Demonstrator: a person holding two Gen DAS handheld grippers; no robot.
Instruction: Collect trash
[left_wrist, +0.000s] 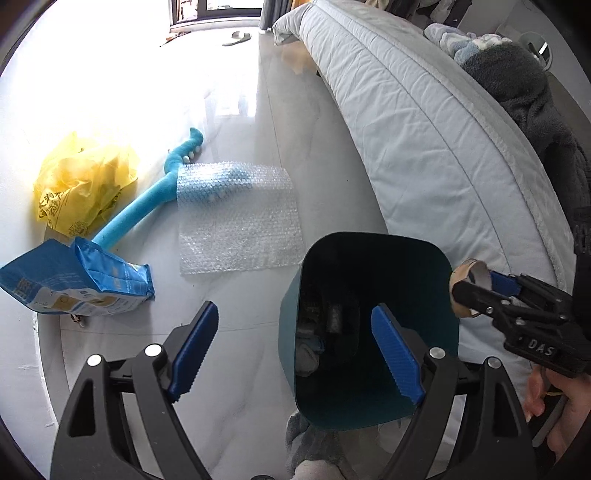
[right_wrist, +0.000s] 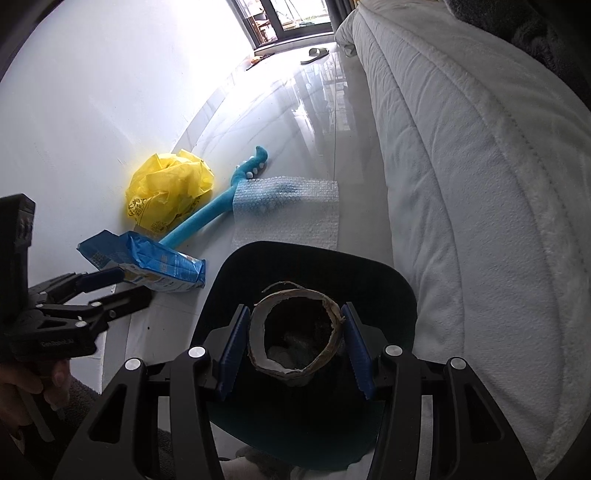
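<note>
Beside the one mattress (left_wrist: 424, 122) stands one dark teal bin (left_wrist: 369, 332), and on the floor lie one bubble-wrap sheet (left_wrist: 236, 218), one yellow bag (left_wrist: 81, 184) with unreadable print and one blue packet (left_wrist: 77, 291). My right gripper (right_wrist: 293, 341), marked "DAS" in the left view only, pinches one cardboard tube (right_wrist: 295, 328) over the bin's mouth. My left gripper (left_wrist: 295, 354) is spread wide and holds nothing; only the right view looks through the tube.
</note>
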